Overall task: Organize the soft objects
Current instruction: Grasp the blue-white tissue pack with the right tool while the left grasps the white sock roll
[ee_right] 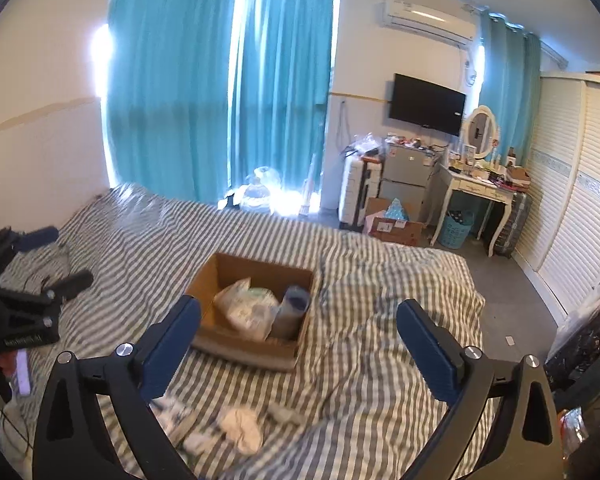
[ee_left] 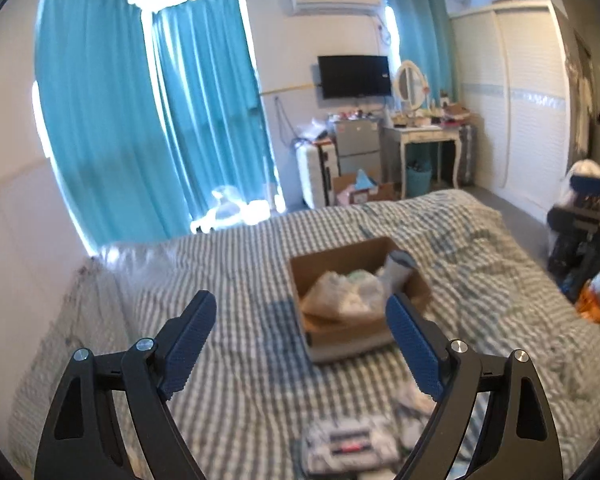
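An open cardboard box (ee_left: 340, 256) (ee_right: 256, 268) sits on the striped bed. Inside it lie a pale plastic-wrapped bundle (ee_left: 340, 292) (ee_right: 248, 308) and a rolled grey-blue sock (ee_left: 396, 268) (ee_right: 294, 308). My left gripper (ee_left: 300, 304) is open and empty, raised above the bed just short of the box; it also shows at the left edge of the right wrist view as the left gripper (ee_right: 66, 258). My right gripper (ee_right: 299, 307) is open and empty too, on the box's near side. Loose white socks (ee_right: 240, 426) and a folded striped cloth (ee_left: 348, 444) lie on the bed below the fingers.
The bed (ee_right: 380, 340) fills the foreground, with a wall to its left. Beyond it stand teal curtains (ee_right: 172, 80), a white suitcase (ee_right: 356, 192), a floor box (ee_right: 396, 224), a dressing table (ee_right: 476, 188) and a wardrobe (ee_right: 572, 200). Bags (ee_left: 592, 296) crowd the right bedside.
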### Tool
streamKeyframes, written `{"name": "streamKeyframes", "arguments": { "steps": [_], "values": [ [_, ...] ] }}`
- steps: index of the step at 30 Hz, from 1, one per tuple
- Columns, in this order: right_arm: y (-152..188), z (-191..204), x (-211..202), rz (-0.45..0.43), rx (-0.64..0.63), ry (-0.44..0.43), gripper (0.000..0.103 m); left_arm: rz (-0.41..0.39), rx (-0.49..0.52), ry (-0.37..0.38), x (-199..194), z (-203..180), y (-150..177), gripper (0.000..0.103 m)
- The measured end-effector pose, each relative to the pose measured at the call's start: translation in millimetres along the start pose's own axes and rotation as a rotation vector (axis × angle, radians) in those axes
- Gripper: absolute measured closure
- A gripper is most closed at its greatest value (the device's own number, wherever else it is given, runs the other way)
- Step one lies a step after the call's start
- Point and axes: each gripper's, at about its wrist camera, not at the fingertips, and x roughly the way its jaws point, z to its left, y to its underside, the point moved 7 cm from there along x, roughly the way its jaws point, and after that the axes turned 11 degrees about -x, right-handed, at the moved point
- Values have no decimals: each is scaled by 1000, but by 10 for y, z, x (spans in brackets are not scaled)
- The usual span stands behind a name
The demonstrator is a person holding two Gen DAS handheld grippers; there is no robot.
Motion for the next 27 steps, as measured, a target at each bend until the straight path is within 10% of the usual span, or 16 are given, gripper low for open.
{"name": "streamKeyframes", "arguments": {
  "steps": [11,21,27],
  "values": [
    [988,961,-496,80,-100,-146,4,69,-76,-22,-300,16,1009,14],
    [2124,1411,72,300,-19,-297,5,151,-89,-145,46,87,1766,14],
    [2428,1673,396,381,-31,-369,26,221,-104,-145,180,118,2107,14]
  ]
}}
